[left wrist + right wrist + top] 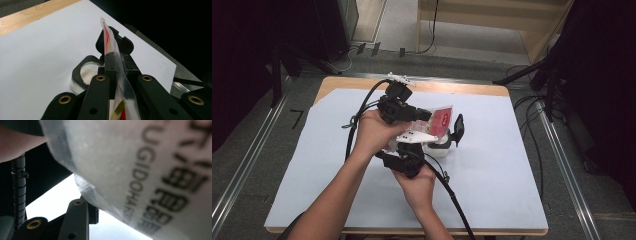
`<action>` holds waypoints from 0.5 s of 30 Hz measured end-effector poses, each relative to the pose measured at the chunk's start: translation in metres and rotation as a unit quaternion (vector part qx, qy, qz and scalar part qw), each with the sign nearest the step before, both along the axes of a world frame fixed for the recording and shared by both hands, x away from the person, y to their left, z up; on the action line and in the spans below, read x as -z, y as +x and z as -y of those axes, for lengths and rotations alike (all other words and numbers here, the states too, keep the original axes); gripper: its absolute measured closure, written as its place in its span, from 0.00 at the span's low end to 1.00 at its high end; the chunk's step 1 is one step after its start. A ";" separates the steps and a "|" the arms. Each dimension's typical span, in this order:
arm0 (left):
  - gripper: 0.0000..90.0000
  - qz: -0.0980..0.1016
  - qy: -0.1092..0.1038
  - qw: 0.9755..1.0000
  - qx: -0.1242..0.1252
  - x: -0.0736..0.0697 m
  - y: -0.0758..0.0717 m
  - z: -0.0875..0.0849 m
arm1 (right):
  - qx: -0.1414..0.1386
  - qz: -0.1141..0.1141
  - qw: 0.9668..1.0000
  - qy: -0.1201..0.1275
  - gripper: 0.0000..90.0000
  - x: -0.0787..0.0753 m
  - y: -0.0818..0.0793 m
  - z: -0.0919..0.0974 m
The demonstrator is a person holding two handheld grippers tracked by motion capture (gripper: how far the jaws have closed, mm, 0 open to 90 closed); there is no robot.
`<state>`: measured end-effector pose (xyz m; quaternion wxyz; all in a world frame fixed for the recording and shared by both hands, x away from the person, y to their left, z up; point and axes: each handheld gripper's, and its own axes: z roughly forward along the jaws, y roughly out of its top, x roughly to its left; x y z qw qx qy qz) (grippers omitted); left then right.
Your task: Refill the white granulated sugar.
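The packet (117,65) looks like thin glossy plastic film, red and white, its sealed edge crinkled and shiny. The black fingers (111,67) of the left gripper (117,60) are matt hard plastic, slightly rough at the pads, with brass-coloured metal rivets. A smooth matt white sheet (492,165), probably paper, covers the counter (462,88), whose bare edge shows pale, grained wood. The small round container (86,72) seems clear plastic under a black plastic rim, though it is partly hidden. In the right gripper view the film is frosted and blurred.
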<state>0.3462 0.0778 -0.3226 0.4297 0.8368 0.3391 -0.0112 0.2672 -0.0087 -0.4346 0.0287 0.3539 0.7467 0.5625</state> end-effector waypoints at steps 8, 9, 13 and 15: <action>0.96 0.005 0.006 1.000 -0.001 -0.002 -0.001 0.001 | 0.003 -0.006 1.000 0.005 0.71 -0.001 0.000 0.001; 0.96 0.005 0.004 1.000 -0.002 -0.002 -0.002 0.001 | 0.003 -0.007 1.000 0.005 0.71 -0.002 0.000 0.001; 0.95 0.012 0.000 1.000 -0.005 -0.005 -0.003 -0.001 | 0.002 -0.004 1.000 0.005 0.71 -0.005 -0.001 0.000; 0.95 0.012 -0.002 1.000 -0.006 -0.006 -0.003 -0.001 | 0.000 -0.003 1.000 0.002 0.71 -0.006 -0.001 0.000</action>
